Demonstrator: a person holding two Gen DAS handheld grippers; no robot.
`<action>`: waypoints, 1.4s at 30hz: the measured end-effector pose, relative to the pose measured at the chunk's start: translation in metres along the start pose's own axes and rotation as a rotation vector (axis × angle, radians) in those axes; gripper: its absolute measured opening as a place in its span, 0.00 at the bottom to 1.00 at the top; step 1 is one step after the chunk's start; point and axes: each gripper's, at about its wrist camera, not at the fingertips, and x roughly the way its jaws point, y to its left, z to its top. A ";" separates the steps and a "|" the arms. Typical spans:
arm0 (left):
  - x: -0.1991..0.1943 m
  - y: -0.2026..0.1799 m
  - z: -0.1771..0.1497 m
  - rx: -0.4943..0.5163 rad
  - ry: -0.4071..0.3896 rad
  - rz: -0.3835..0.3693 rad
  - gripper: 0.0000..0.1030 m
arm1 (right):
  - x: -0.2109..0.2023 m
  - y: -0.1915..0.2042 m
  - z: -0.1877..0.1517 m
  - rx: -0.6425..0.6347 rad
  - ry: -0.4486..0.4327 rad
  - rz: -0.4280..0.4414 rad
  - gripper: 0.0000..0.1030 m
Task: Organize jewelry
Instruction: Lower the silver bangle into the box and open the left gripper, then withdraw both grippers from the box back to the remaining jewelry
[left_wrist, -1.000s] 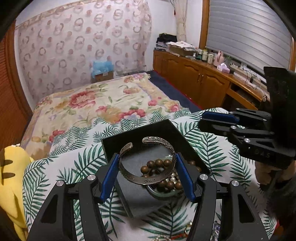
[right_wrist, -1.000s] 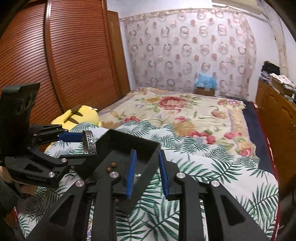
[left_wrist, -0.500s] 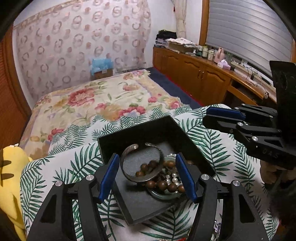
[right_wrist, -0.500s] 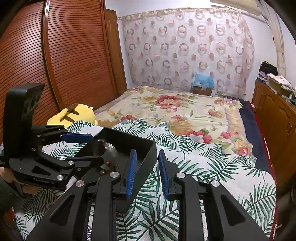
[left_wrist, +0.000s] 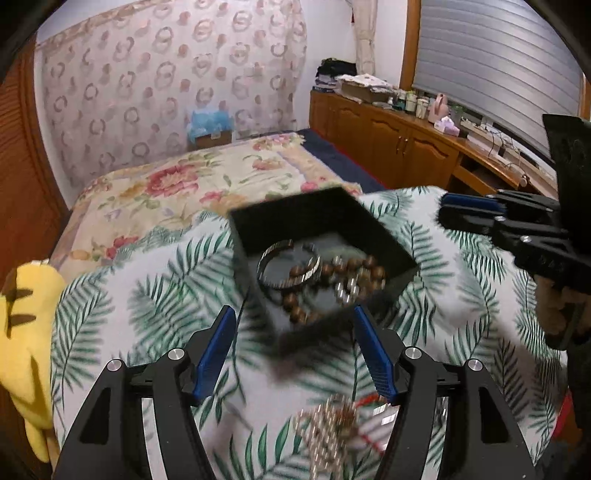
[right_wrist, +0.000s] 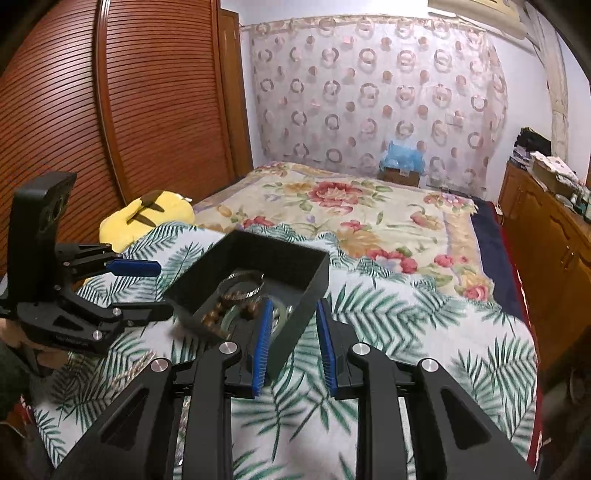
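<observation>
- On the palm-leaf printed cloth (left_wrist: 155, 295) spread over the near end of the bed sits an open black box (left_wrist: 295, 218), square, with straight walls, seen slightly blurred.
- Inside the box lies a silver cuff bangle (left_wrist: 286, 264), flat on the floor of the box towards its left side in the left wrist view, its gap facing the far wall.
- Beside and partly under the bangle is a brown wooden bead bracelet (left_wrist: 295, 310), with a cluster of small pale beads (left_wrist: 345, 290) next to it on the right.
- The left gripper (left_wrist: 295, 354) stands apart from the box on its near side, blue pads wide and opening further, with nothing between them; the bangle is free of it.
- Below that gripper, close to the camera, a loose heap of jewelry (left_wrist: 332, 424) rests on the cloth: pale bead strands and a bit of red cord, too blurred to sort out.
- The right gripper (right_wrist: 293, 343) has its jaws set narrow; the near corner of the box wall shows between the blue pads, but whether they press on it I cannot tell.
- From the right wrist view the bangle (right_wrist: 245, 282) and brown beads (right_wrist: 214, 314) show inside the box (right_wrist: 314, 273), and the left gripper (right_wrist: 147, 291) is to the box's left, just beside it.
- A yellow plush toy (right_wrist: 147, 218) lies at the cloth's left edge, by the slatted wooden wardrobe doors (right_wrist: 110, 110).
</observation>
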 end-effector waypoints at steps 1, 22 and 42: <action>-0.002 0.001 -0.005 -0.004 0.007 0.000 0.61 | -0.002 0.002 -0.004 0.005 0.005 0.002 0.26; -0.016 0.013 -0.070 -0.055 0.114 0.008 0.61 | 0.009 0.063 -0.064 0.014 0.177 0.059 0.40; -0.022 0.006 -0.091 -0.029 0.136 0.004 0.50 | 0.015 0.067 -0.075 -0.052 0.227 -0.019 0.41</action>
